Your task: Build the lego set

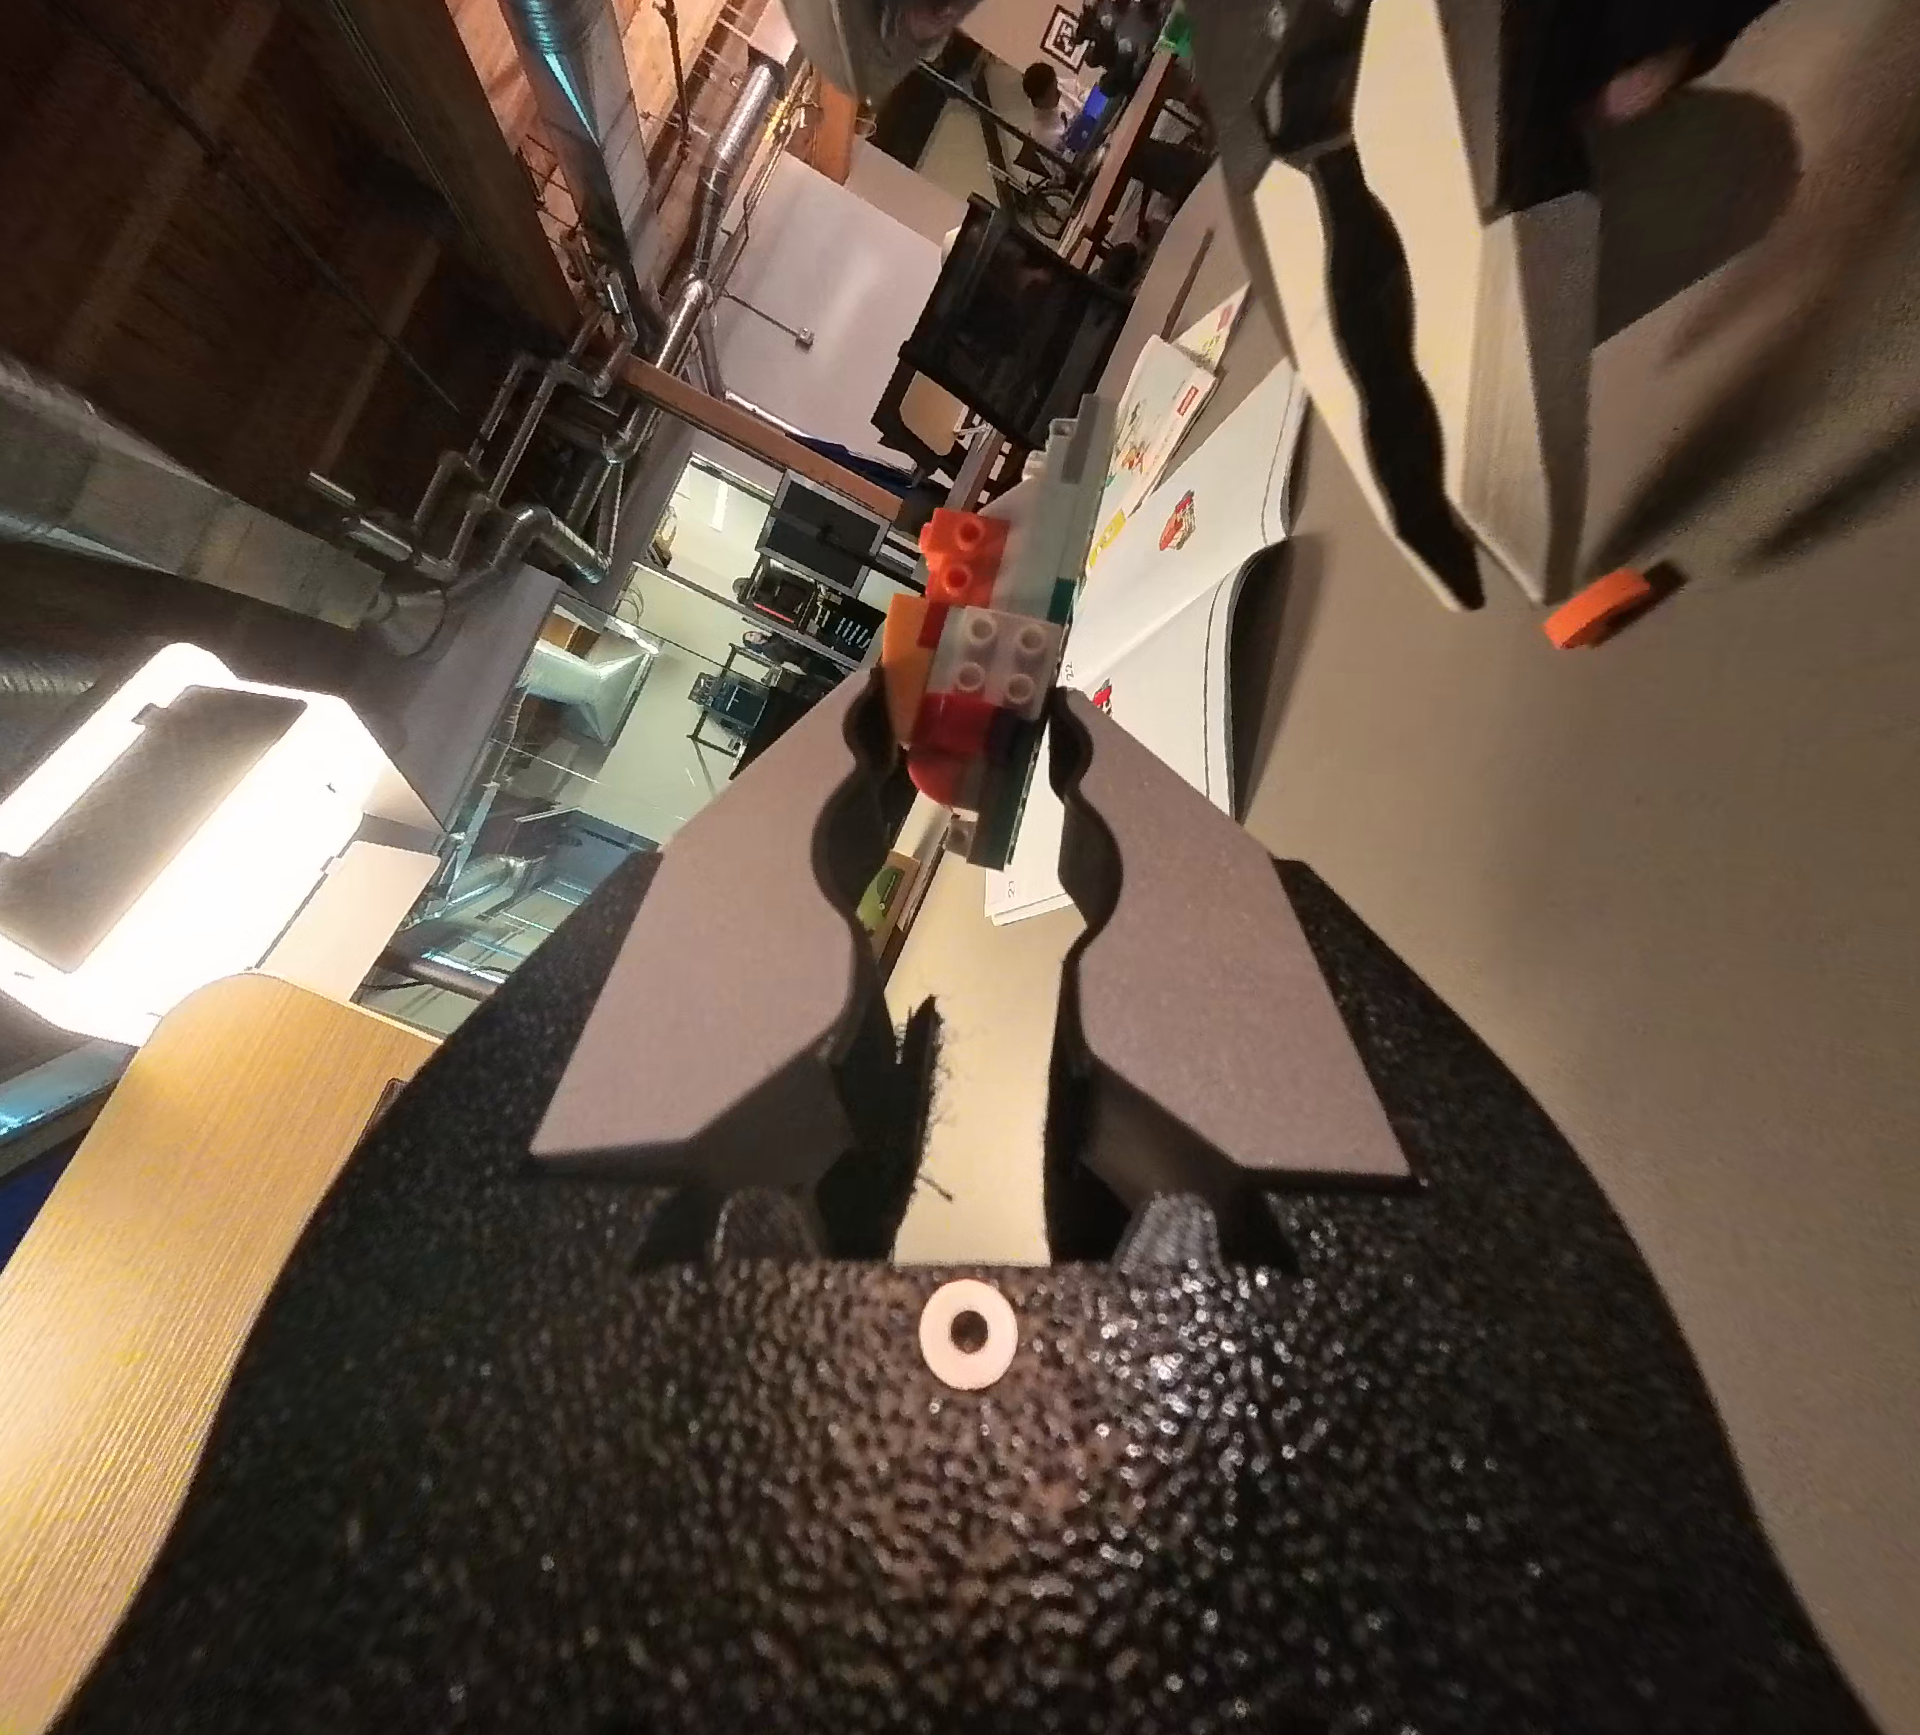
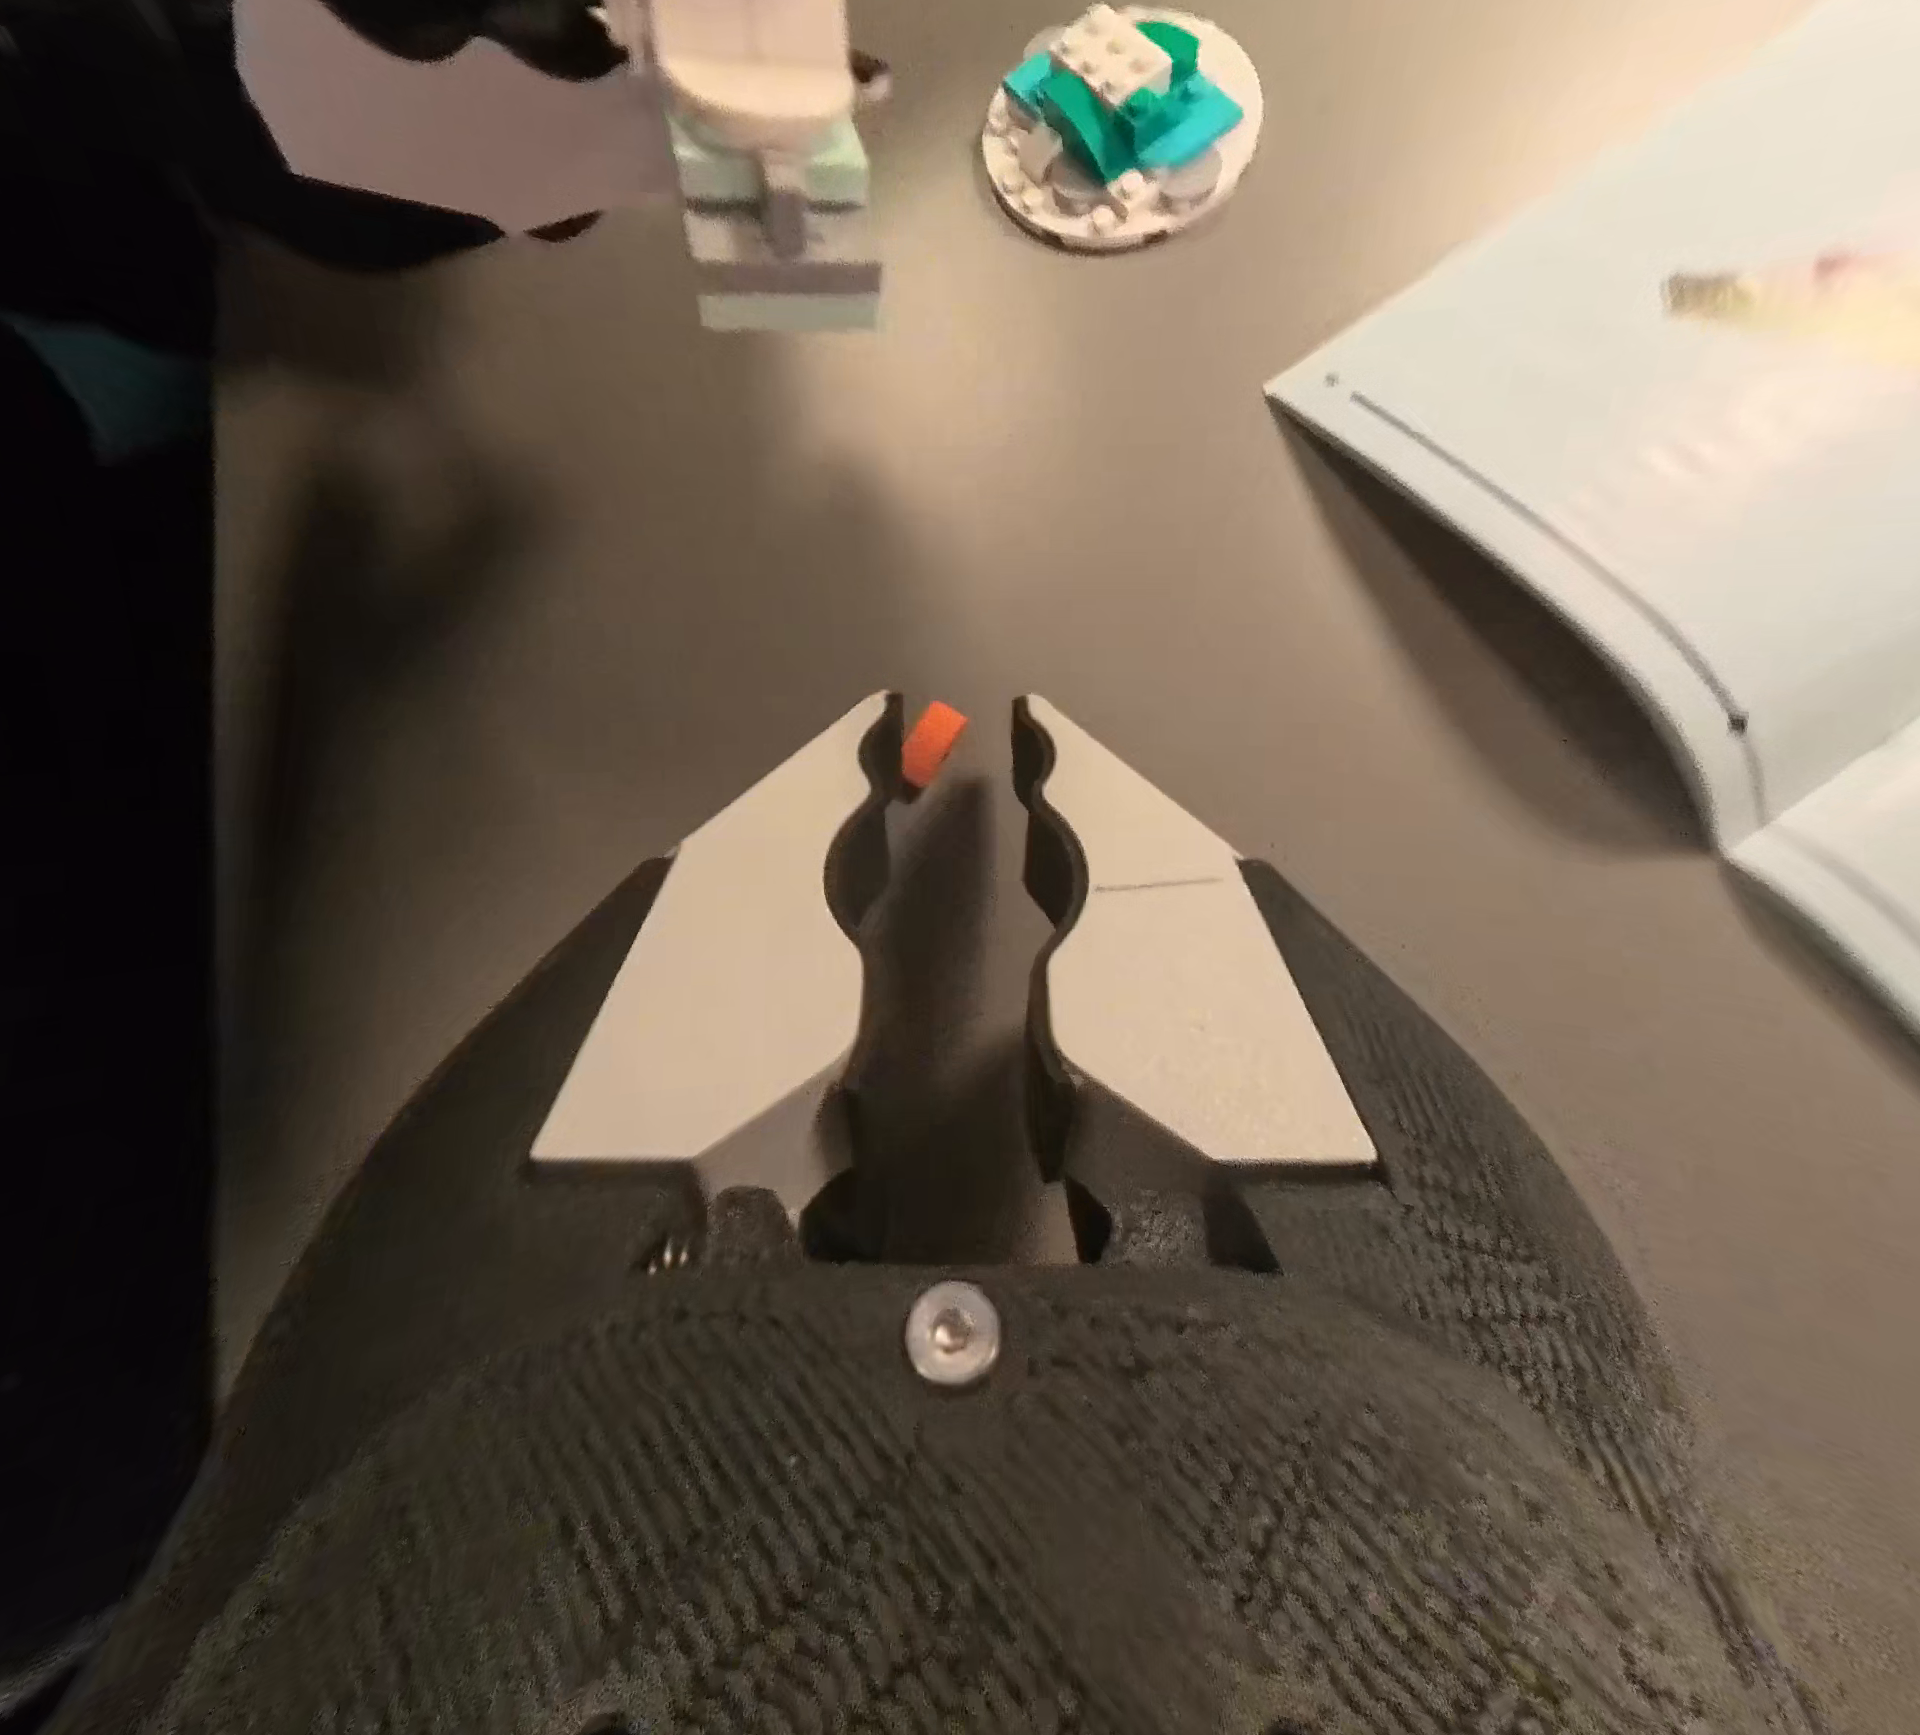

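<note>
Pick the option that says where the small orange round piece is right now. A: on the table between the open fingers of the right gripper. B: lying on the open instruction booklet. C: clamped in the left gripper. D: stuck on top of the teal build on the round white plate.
A: the small orange piece lies on the table between the right gripper's parted fingertips, not pinched.

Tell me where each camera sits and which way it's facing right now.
Left wrist view: on the left hand-held gripper, rolled sideways, looking along the table at the lego model it grips.
Right wrist view: on the right hand-held gripper, looking down at the orange piece between its open fingers.
Shared: model, orange piece, booklet.
</note>
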